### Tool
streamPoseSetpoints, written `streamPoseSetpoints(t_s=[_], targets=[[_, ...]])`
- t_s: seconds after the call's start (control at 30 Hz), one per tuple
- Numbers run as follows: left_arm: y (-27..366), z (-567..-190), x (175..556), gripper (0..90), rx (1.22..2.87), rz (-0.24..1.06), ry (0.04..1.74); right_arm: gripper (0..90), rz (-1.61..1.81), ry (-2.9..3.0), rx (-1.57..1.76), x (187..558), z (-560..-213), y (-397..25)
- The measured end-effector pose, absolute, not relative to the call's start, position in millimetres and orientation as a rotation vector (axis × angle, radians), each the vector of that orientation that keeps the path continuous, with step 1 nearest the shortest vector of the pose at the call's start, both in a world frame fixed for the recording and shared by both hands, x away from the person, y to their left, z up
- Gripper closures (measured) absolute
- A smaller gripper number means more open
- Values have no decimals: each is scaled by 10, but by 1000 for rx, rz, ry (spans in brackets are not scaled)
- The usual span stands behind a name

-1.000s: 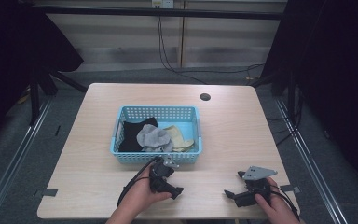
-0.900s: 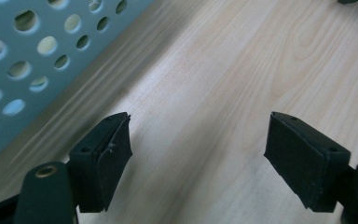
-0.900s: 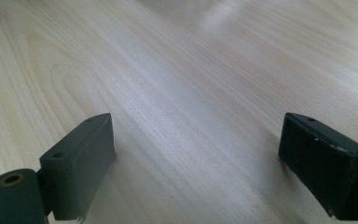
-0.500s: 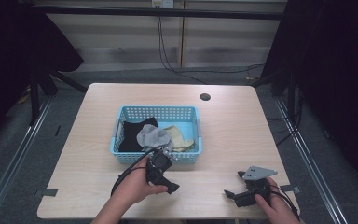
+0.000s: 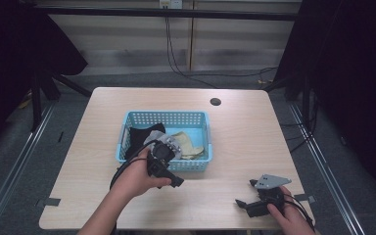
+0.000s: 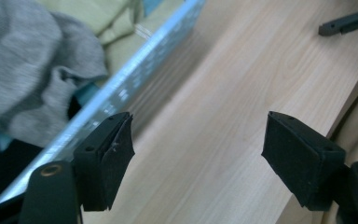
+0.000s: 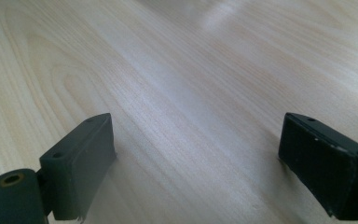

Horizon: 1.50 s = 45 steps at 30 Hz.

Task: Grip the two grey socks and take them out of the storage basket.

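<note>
A blue plastic basket [image 5: 166, 115] stands mid-table and holds a black cloth [image 5: 138, 137], a grey cloth [image 5: 175, 143] and a yellowish cloth [image 5: 190, 145]. A hand holds my left gripper [image 5: 169, 177] at the basket's front wall, open, with nothing between its jaws. In the left gripper view the gripper [image 6: 198, 154] points along the basket's front rim [image 6: 135, 79], with the grey cloth [image 6: 23, 70] just inside. My right gripper [image 5: 247, 196] rests open near the table's front right corner, and its view [image 7: 198, 158] has bare wood between the jaws.
The wooden table [image 5: 245, 142] has a dark round hole [image 5: 215, 102] behind the basket on the right. A jaw of the right gripper [image 6: 347, 22] shows far off in the left gripper view. Black cables trail from both grippers toward the front edge.
My left gripper has moved from the table in front of the basket up and forward to the basket's front wall. The right gripper has stayed put.
</note>
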<state>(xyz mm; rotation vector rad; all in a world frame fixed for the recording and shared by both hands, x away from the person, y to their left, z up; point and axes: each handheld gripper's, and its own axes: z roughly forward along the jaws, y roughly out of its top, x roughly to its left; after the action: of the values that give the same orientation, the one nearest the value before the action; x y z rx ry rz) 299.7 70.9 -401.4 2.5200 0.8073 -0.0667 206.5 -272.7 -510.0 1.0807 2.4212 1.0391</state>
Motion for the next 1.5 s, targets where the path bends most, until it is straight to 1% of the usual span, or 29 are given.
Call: streamPoseSetpoints(t_s=[0.2, 0.4, 0.73, 0.9, 1.07, 1.17, 1.3, 1.33, 1.5], targets=[[789, -3879, 3141, 245, 2501, -38, 877, 102, 1040, 2421, 1081, 2065, -5100, -2727], [820, -3799, 3261, 257, 2496, -39, 930, 102, 1039, 2421, 1083, 2064, -5099, -2726], [913, -3727, 3498, 272, 2460, -10, 1035, 102, 1040, 2421, 1081, 2065, -5100, -2727], [941, -3766, 3610, 281, 2445, -1, 1085, 101, 1039, 2421, 1084, 2063, -5099, -2726], [977, -3860, 3744, 285, 2442, 47, 1153, 102, 1038, 2421, 1083, 2064, -5099, -2726], [991, -3892, 3790, 286, 2436, 37, 1165, 101, 1040, 2421, 1080, 2065, -5100, -2727], [1004, -3939, 3850, 289, 2430, 69, 1188, 102, 1040, 2421, 1080, 2065, -5100, -2727], [1008, -3968, 3872, 290, 2419, 52, 1204, 102, 1039, 2422, 1084, 2064, -5099, -2727], [1041, -4040, 3935, 290, 2415, 50, 1218, 102, 1039, 2422, 1084, 2064, -5099, -2727]])
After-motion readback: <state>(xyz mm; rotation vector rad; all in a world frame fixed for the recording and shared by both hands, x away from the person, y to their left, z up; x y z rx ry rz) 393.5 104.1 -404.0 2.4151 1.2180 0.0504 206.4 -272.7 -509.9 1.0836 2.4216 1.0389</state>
